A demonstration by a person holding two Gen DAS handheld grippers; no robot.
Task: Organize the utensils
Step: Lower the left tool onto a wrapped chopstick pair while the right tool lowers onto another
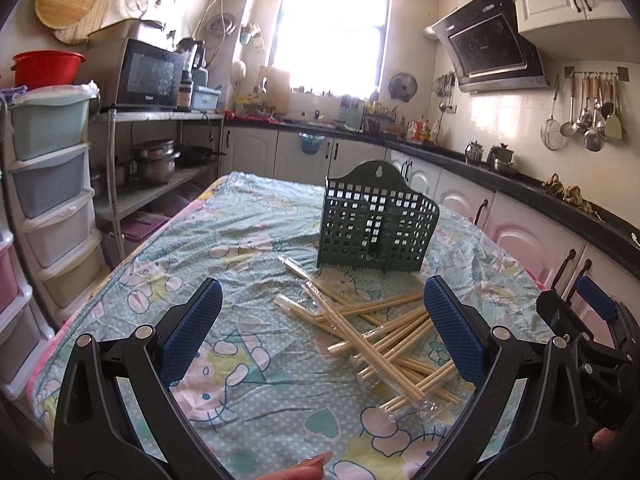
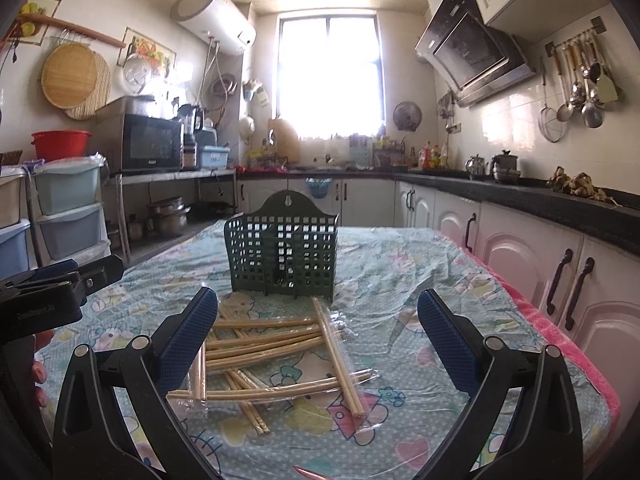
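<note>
A dark green perforated utensil holder (image 1: pixel 376 224) (image 2: pixel 284 252) stands upright near the middle of the table, with nothing visible inside. In front of it lies a loose pile of wooden chopsticks (image 1: pixel 384 336) (image 2: pixel 272 356), some in clear plastic wrap. My left gripper (image 1: pixel 324 332) hovers open just short of the pile, which lies toward its right finger. My right gripper (image 2: pixel 318 344) is also open, with the pile between and under its fingers. Each gripper shows at the edge of the other's view: the right gripper (image 1: pixel 592 320), the left gripper (image 2: pixel 60 280).
The table wears a light blue cartoon-print cloth (image 1: pixel 208 248) (image 2: pixel 420 280). Stacked plastic drawers (image 1: pixel 52 200) and a metal shelf with a microwave (image 1: pixel 148 76) stand to the left. A black counter with white cabinets (image 2: pixel 560 272) runs along the right.
</note>
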